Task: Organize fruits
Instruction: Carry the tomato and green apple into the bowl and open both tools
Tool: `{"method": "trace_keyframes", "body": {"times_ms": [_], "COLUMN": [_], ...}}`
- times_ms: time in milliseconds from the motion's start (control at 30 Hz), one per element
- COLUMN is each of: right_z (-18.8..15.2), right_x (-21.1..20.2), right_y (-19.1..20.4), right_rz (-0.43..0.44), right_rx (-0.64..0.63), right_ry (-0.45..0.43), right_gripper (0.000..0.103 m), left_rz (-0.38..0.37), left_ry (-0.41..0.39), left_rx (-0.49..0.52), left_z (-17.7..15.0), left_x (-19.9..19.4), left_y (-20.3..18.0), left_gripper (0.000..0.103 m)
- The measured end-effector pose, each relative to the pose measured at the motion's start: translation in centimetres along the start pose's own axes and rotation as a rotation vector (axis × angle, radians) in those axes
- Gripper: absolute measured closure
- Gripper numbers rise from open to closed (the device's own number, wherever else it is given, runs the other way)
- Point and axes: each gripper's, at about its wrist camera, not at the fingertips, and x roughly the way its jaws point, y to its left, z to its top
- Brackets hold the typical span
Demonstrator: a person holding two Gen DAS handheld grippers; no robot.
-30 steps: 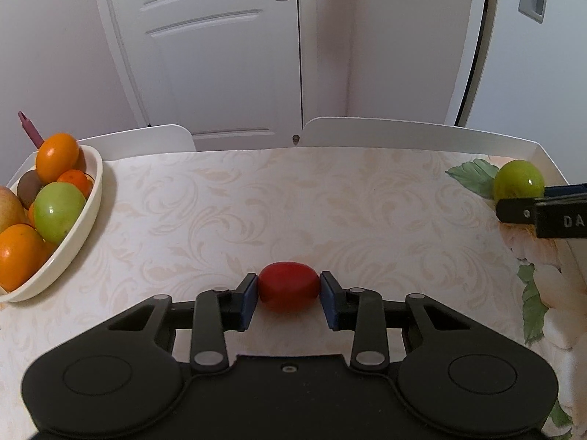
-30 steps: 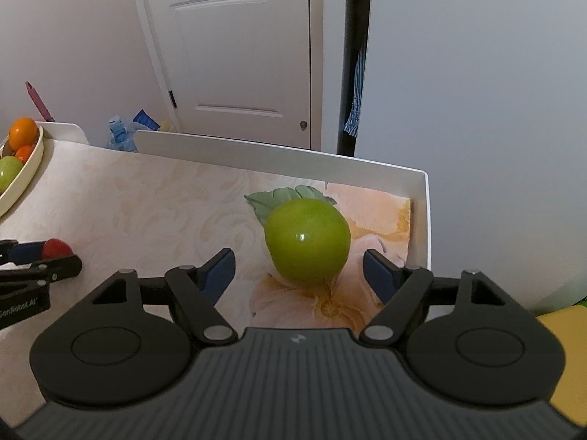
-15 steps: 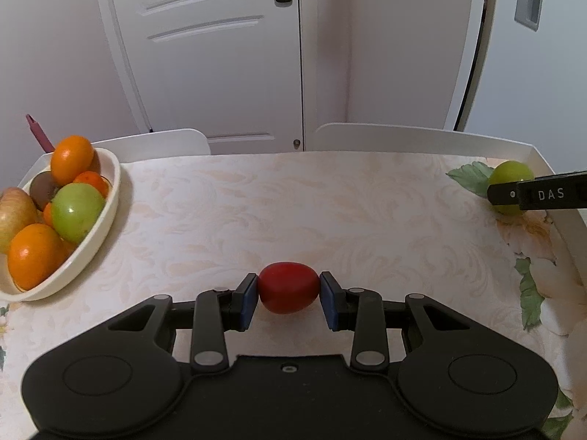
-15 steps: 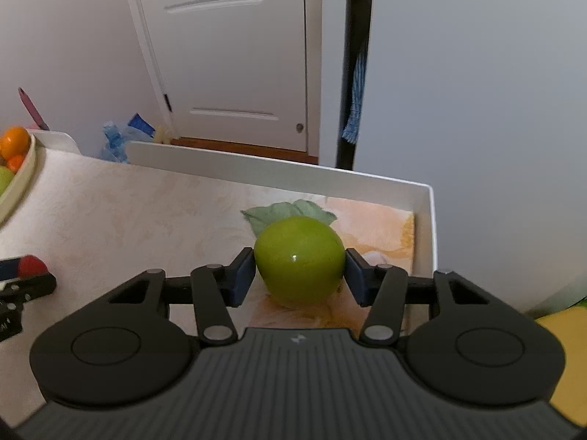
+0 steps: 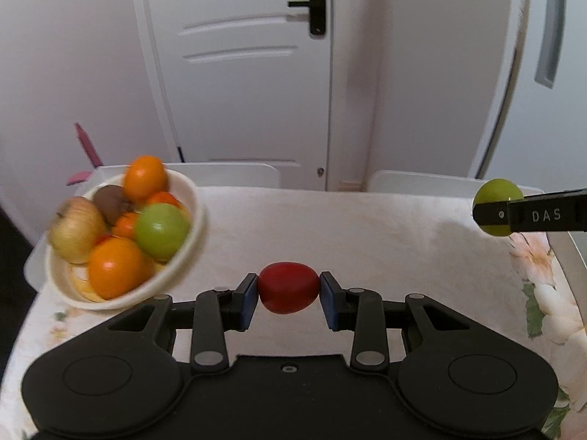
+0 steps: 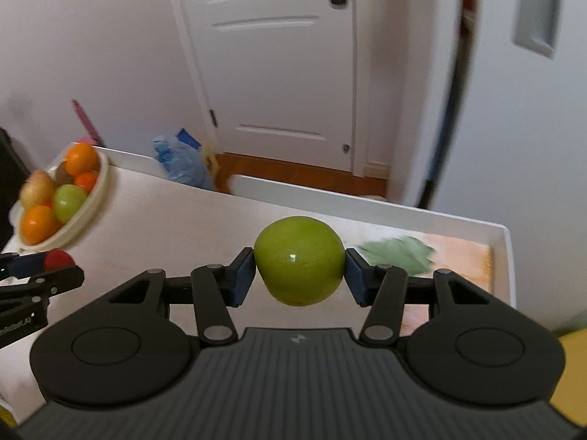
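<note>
Plenty of bare counter (image 5: 367, 234) between the two grippers, with a raised white rim along the far and right edges. The cream bowl (image 5: 190, 227) sits at the far left corner, right up against the edge, piled with oranges, a green apple (image 5: 161, 231) and a couple of brownish fruits.

The left gripper (image 5: 288, 295) is clamped on a red fruit (image 5: 288, 288), held out level just right of the bowl. The right gripper (image 6: 299, 275) is squeezing a green apple (image 6: 299, 264) over the right side of the counter, near the leaf print (image 6: 396, 255).

Only the right wrist view shows the floor past the counter, with a blue plastic bag (image 6: 183, 163) by the door. The left wrist view catches the right gripper side-on, with the apple poking past its finger.
</note>
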Motion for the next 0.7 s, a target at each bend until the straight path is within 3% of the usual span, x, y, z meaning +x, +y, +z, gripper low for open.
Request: {"method": "trace_keyframes", "body": {"times_ms": [333,700], "right_z": [2.7,4.4], "right_x": [-0.2,1.0], "right_y": [8.5,17.6], "right_rz": [0.078,0.114], "right_rx": [-0.033,-0.042], "right_ry": [-0.026,-0.038], "right_gripper": [0.036,0.036], "left_rz": [0.038,0.045], "left_ry": [-0.043,-0.05], "left_rx": [-0.019,-0.013], "left_z": [1.0,1.7], "left_x": [-2.3,-1.9], "left_y": [7.1,15.2], "left_gripper": [0.063,0.063]}}
